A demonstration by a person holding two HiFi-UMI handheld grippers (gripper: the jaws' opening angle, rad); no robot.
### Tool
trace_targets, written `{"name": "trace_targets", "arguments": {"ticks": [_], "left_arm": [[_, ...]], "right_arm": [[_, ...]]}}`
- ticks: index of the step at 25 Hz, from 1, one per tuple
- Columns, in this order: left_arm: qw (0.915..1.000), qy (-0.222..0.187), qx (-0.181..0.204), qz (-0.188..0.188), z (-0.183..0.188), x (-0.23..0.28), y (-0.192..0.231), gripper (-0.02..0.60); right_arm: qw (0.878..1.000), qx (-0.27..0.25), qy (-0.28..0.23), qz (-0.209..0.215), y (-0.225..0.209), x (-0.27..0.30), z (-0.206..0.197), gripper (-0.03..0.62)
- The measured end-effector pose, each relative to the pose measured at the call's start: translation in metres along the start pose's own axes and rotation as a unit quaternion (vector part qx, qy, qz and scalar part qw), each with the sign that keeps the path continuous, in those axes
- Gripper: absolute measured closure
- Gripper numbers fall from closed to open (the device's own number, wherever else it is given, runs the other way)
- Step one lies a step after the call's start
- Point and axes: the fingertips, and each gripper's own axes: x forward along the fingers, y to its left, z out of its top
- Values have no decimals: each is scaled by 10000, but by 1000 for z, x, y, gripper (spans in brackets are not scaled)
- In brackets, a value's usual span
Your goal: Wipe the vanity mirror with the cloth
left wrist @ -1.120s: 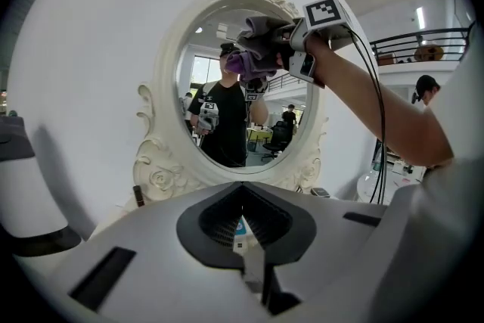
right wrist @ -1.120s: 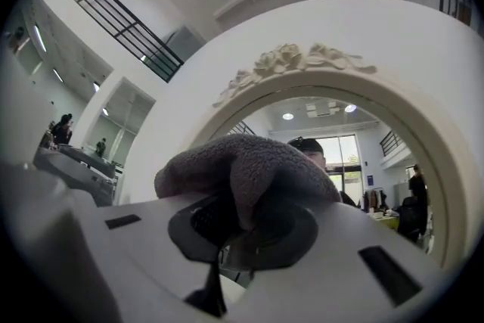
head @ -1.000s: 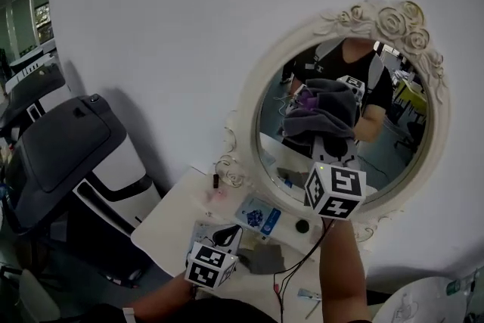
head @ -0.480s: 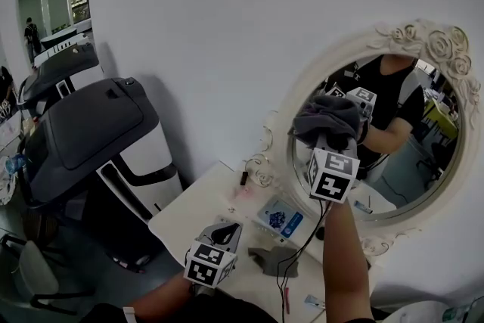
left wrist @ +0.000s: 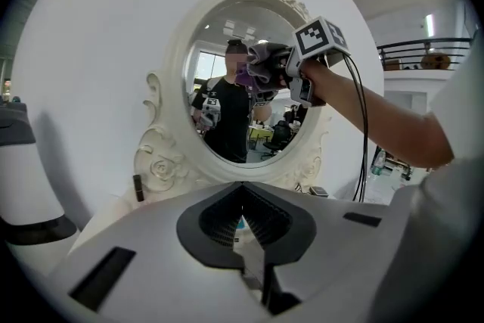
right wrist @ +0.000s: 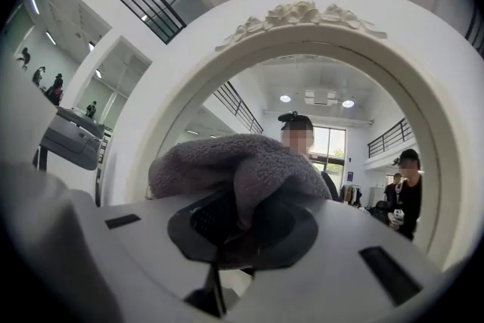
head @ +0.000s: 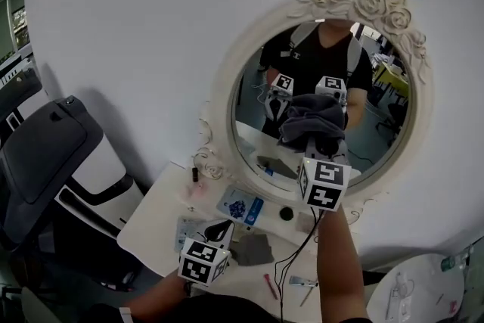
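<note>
Right claw [head: 318,137] clamped on the grey cloth [head: 310,116] against the vanity mirror [head: 257,134] — left claw [head: 220,231] low, pressed together.

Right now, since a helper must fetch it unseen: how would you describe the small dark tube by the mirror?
Find the oval mirror in its white rose-carved frame on the white table. At the frame's lower left scroll stands a small dark tube, upright. It is the only dark standing thing there; the blue-printed packet lies flat.
</note>
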Motion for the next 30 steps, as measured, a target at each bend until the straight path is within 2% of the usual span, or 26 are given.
{"name": "trace_targets", "arguments": {"ticks": [5,10,13,16,19,24,30], "left_arm": [[9975,62,291,-644,8,30,-47,575],[9916,141,575,-1154,12,48,-88,575],[9895,161,676,-1270,14,54,-100,575],[9892,166,723,-1264,15,55,-102,575],[9920,134,679,-1053,17,50,-88,575],[9987,85,402,-315,12,26,-34,575],[9977,24,-59,668,0,-21,40,575]], "right_arm": [[9976,141,228,-638,-79,-37,-25,540],[9892,284,547,-1328,-150,-74,-53,542],[9889,330,570,-1333,-160,-84,-58,542],[9947,30,430,-932,-131,-83,-48,543],[9991,-128,197,-347,-80,-67,-32,543],[9978,93,-133,638,11,-27,-7,543],[9903,345,17,1347,104,26,-7,543]]}}
